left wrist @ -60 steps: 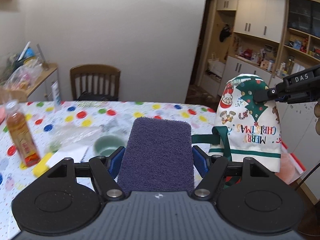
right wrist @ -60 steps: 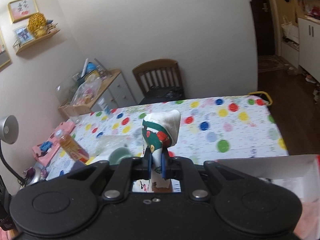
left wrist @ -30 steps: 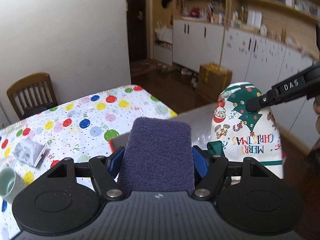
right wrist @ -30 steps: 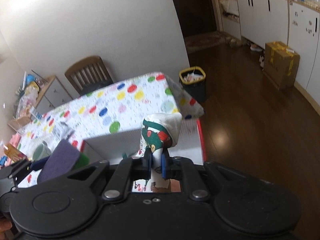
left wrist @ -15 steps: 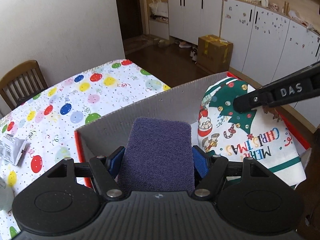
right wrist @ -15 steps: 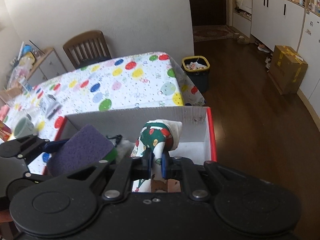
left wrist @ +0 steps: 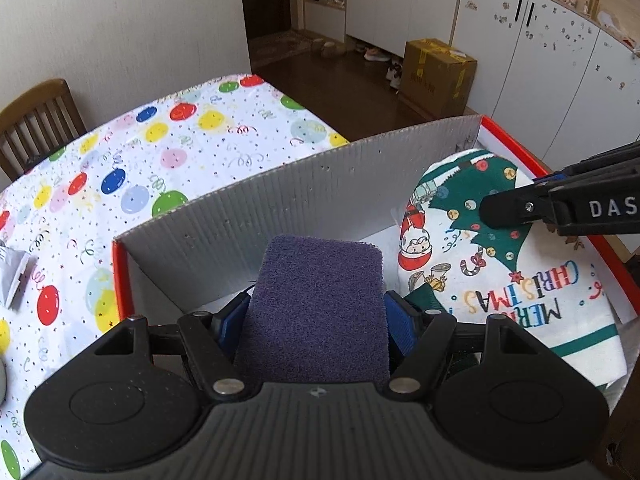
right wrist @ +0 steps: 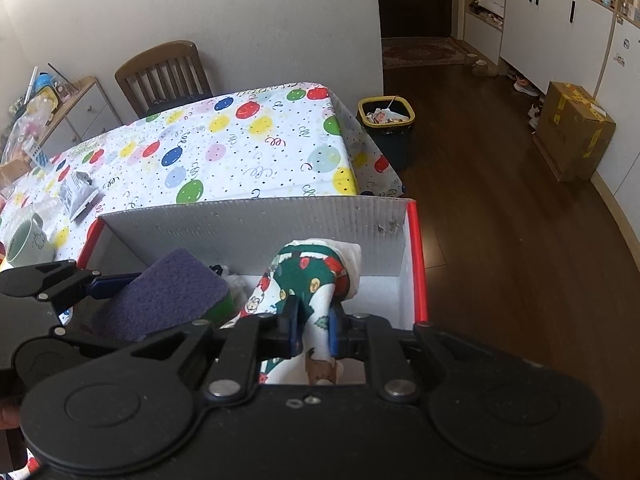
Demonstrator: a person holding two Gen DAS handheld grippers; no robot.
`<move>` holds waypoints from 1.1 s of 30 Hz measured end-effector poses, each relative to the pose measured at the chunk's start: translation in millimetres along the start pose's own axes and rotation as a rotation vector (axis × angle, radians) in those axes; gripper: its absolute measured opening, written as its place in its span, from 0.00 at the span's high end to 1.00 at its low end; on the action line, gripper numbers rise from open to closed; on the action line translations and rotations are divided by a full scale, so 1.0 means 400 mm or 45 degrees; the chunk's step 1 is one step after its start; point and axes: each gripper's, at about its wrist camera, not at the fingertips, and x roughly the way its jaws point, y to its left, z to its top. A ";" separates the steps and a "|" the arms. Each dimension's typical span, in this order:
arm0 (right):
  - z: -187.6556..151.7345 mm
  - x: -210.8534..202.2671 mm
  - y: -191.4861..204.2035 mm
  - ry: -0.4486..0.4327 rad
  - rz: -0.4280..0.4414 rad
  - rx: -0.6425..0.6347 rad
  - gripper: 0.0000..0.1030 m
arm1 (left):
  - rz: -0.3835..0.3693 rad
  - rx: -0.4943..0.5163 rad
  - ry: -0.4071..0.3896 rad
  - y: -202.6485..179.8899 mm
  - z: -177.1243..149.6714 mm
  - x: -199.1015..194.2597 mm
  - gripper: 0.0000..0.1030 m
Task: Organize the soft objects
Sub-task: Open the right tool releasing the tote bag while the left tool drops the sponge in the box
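Observation:
A purple scouring sponge [left wrist: 320, 280] with a green underside sits between the blue pads of my left gripper [left wrist: 316, 316], which is shut on it just above the white box with red edges [left wrist: 280, 208]. A Christmas-print cloth [left wrist: 500, 280] with a green tree and "MERRY CHRISTMAS" hangs into the right half of the box. My right gripper [right wrist: 315, 328] pinches a fold of the cloth [right wrist: 308, 276]; its jaws are opening, and the pads still touch the fabric. In the right wrist view the sponge [right wrist: 172, 284] is to the left, over the box [right wrist: 240, 224].
The box stands at the near edge of a table with a balloon-print cover [right wrist: 240, 140]. A green mug [right wrist: 26, 240] and a grey packet [right wrist: 78, 192] lie at the left. A wooden chair [right wrist: 164, 72], a bin [right wrist: 386, 120] and a cardboard carton [left wrist: 436, 76] stand beyond.
Both grippers swung from above the table to the box and sank toward it with sponge and cloth. The right jaws have parted a little around the cloth.

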 end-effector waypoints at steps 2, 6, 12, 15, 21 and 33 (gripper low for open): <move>0.000 -0.002 0.000 -0.004 -0.003 -0.003 0.81 | -0.001 0.003 0.010 -0.001 0.003 0.007 0.31; -0.002 -0.012 0.012 -0.003 -0.052 -0.058 0.74 | -0.003 0.007 0.020 -0.004 0.003 0.014 0.31; -0.015 -0.035 0.019 -0.022 -0.071 -0.108 0.60 | -0.001 -0.005 0.012 -0.002 0.001 0.010 0.31; -0.019 -0.048 0.016 -0.036 -0.066 -0.101 0.54 | 0.000 -0.017 0.000 -0.002 -0.001 -0.001 0.31; -0.032 -0.087 0.017 -0.078 -0.054 -0.084 0.38 | -0.011 -0.041 -0.030 0.004 -0.009 -0.031 0.31; -0.067 -0.151 0.038 -0.105 0.039 -0.061 0.22 | -0.071 -0.089 -0.073 0.020 -0.031 -0.094 0.19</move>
